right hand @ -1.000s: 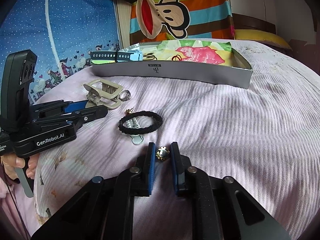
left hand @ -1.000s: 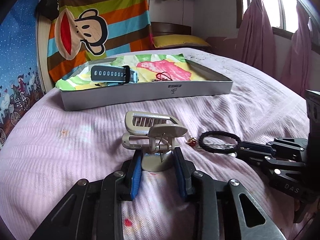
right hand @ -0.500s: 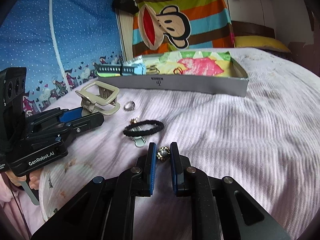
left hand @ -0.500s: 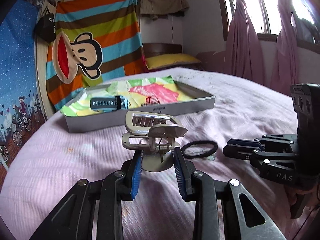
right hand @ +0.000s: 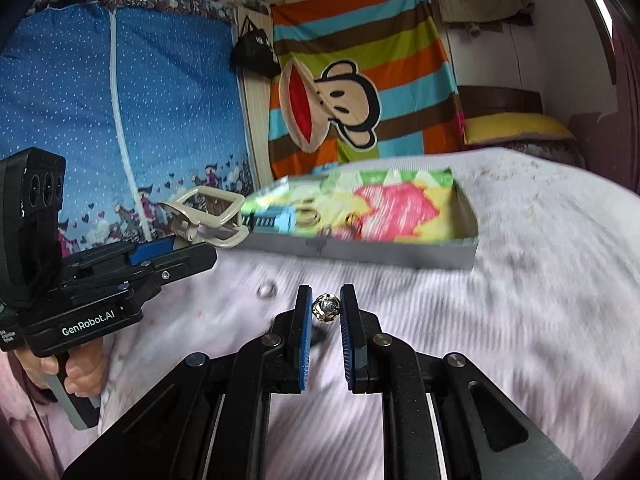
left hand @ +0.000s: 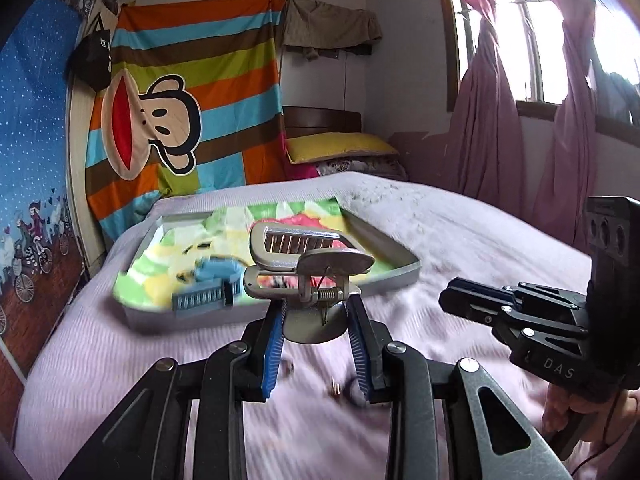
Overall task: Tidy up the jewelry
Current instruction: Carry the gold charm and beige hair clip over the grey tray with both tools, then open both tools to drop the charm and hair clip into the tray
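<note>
My left gripper (left hand: 316, 320) is shut on a beige hair clip (left hand: 304, 268) and holds it in the air above the bed, in front of the grey tray (left hand: 400, 276). The clip also shows in the right wrist view (right hand: 208, 216), at the left gripper's tip. My right gripper (right hand: 326, 308) is shut on a small gold and silver bead (right hand: 327, 308), lifted above the bed. The tray (right hand: 360, 250) has a colourful lining and holds a blue watch band (right hand: 272, 218), rings and a small dark piece.
A ring (right hand: 267, 290) lies on the pink bedspread (right hand: 520, 320) left of the right gripper. The right gripper's body (left hand: 540, 320) is at the right in the left wrist view. A striped monkey cloth (left hand: 180, 120) hangs behind the bed. Pink curtains (left hand: 488, 140) hang at the right.
Both grippers have risen off the bed with the hair clip and the bead and moved toward the tray. The black hair tie has dropped out of both views.
</note>
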`<state>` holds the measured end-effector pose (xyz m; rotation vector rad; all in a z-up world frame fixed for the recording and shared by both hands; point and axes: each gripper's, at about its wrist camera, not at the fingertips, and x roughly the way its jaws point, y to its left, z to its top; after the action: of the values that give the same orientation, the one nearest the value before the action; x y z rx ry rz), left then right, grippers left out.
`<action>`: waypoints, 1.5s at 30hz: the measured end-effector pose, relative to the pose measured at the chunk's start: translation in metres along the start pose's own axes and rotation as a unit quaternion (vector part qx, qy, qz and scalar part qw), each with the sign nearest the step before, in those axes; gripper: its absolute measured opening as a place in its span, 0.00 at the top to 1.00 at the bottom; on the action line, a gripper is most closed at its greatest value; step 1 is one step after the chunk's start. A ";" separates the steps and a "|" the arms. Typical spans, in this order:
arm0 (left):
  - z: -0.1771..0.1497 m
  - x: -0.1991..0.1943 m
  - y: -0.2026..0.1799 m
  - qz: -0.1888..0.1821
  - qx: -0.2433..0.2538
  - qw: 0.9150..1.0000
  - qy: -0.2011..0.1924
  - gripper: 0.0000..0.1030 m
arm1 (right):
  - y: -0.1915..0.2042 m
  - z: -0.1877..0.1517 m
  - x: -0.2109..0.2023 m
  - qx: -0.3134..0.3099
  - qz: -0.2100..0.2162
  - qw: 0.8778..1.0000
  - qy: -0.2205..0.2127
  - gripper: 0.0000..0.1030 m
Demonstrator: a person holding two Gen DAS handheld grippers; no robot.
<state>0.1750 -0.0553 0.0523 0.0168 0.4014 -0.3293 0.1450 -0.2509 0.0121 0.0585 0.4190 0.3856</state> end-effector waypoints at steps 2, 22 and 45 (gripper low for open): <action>0.013 0.012 0.002 0.003 -0.005 1.000 0.004 0.72 | -0.003 0.014 0.003 -0.007 -0.004 1.000 -0.008 0.88; 0.046 0.139 0.027 -0.012 -0.041 0.985 0.167 0.72 | -0.057 0.078 0.138 0.020 -0.028 0.995 0.093 0.88; 0.035 0.165 0.019 0.008 -0.028 0.968 0.249 0.71 | -0.070 0.057 0.179 0.025 -0.040 0.982 0.182 0.88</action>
<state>0.3371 -0.0917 0.0201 0.0473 0.9085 -0.2958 0.3435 -0.2473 -0.0144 0.0197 0.7913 0.3066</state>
